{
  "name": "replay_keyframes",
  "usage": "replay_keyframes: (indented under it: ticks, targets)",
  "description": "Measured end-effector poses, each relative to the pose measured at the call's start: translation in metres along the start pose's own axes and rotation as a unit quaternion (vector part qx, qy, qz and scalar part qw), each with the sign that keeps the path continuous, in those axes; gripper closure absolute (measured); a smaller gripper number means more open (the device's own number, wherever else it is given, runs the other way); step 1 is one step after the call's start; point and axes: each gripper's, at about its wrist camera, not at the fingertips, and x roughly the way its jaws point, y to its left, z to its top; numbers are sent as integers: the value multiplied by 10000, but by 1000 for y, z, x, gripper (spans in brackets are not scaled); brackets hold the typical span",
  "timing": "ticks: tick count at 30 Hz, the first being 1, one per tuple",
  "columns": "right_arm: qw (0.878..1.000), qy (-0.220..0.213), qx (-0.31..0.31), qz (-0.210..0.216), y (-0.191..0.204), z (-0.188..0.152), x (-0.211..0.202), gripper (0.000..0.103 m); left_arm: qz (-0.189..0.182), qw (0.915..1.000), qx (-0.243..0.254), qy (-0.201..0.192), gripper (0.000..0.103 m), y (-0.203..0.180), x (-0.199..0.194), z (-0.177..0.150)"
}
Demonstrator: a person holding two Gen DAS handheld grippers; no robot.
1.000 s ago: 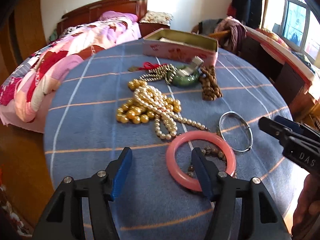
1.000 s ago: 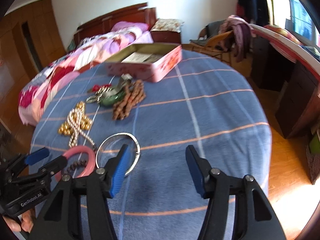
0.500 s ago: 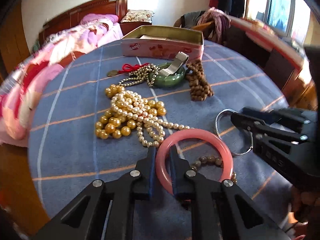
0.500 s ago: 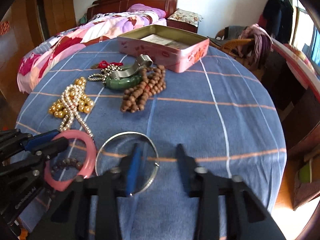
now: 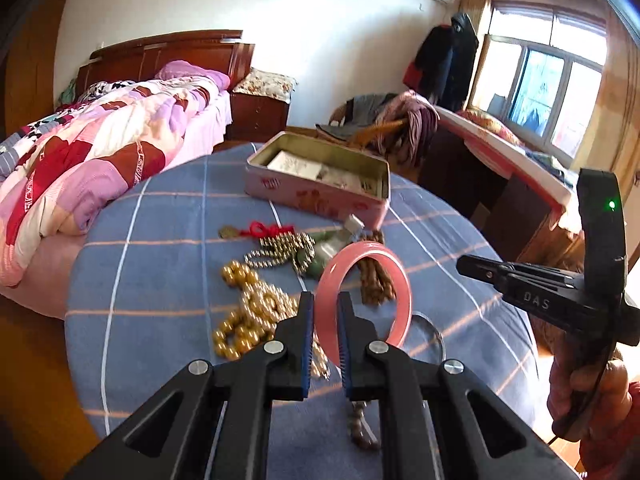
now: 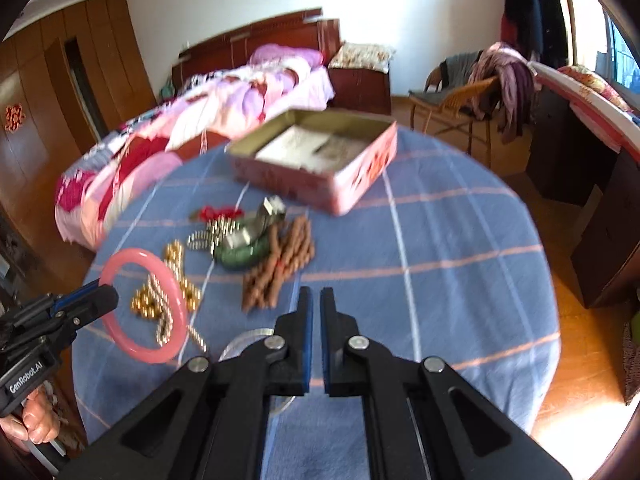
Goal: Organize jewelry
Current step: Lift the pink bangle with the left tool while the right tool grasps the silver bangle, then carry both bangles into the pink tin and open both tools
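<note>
Bedroom bench (image 5: 168,280) under blue checked cloth: left gripper (image 5: 325,312) fingers clamp a raised pink bangle (image 5: 362,292); right gripper (image 6: 316,312) fingers closed, silver bangle (image 6: 248,340) partly hidden beneath.

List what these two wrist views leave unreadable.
Silver bangle: right wrist view, blurred, mostly behind the right gripper.
Contents of the tin: both views, pale sheets, too blurred to identify.
Dark bead bracelet: left wrist view, mostly under the left gripper.
</note>
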Motion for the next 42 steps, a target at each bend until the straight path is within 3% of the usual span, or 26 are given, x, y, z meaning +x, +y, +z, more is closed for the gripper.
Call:
replay_keyframes:
  ticks: [4,6,7,8,12,20,26,33,42]
  targets:
    - [9986,369,-69,376,6,-5,16,89,-5,9999,-96,-88,93,6,-1,6]
    - [9977,529,-249,353,12,-11,24,67,3,9998,-173,-121,93,9,-2,8]
    - [9972,572,-368,296,19,-16,27,44,3,9997,-208,-132,93,12,-3,9]
    - [9969,586,-432,283,22,-20,28,31,3,9996,-231,-147,93,14,-5,9]
    - [9941,813,-597,400,33,-33,36,31,62,9992,-327,-213,93,22,-8,11]
    - [9870,837,-1370,-96,57,-47,47,32,63,9990,-371,-239,93,24,-12,8]
    - [9913,955,-907,0,35,-41,43,33,77,9989,-357,-277,93,23,-15,7]
    - [9989,263,-377,-49,10,-4,22,33,114,9986,-423,-312,93,26,-7,14]
    - [9974,-659,-47,-296,2,64,33,33,81,9966,-529,-625,93,33,27,58]
